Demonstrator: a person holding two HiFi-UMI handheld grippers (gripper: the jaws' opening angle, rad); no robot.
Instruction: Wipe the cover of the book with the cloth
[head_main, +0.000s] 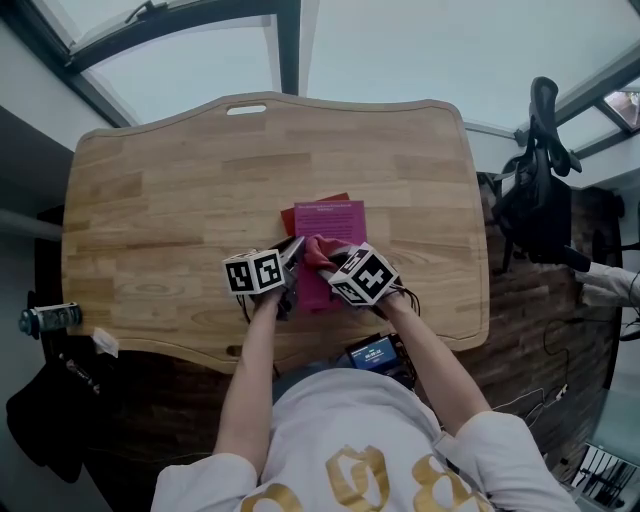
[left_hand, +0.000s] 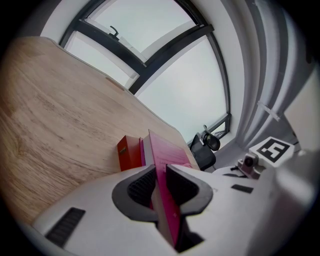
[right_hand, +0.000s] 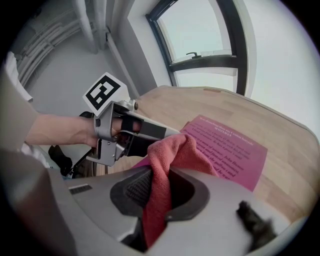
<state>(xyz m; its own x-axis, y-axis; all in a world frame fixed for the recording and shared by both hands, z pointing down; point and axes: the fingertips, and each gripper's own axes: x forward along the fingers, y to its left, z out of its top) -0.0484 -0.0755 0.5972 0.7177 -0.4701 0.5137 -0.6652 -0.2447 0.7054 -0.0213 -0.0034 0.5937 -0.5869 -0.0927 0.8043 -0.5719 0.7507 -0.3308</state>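
Two claws engaged | left claw clamped on pink book at its 8 o'clock edge, likely pinning it steady on desk | right claw clamped on red cloth, bunched over cover's 6 o'clock end, apparently for wiping.

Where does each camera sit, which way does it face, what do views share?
Head view: on the head, steeply down at the table; both forearms, left gripper, right gripper show.
Left gripper view: on the left gripper, along jaws clamping the book, toward windows; right gripper shows.
Right gripper view: on the right gripper, along jaws pinching the cloth over the book; left gripper shows.
All three share the book.
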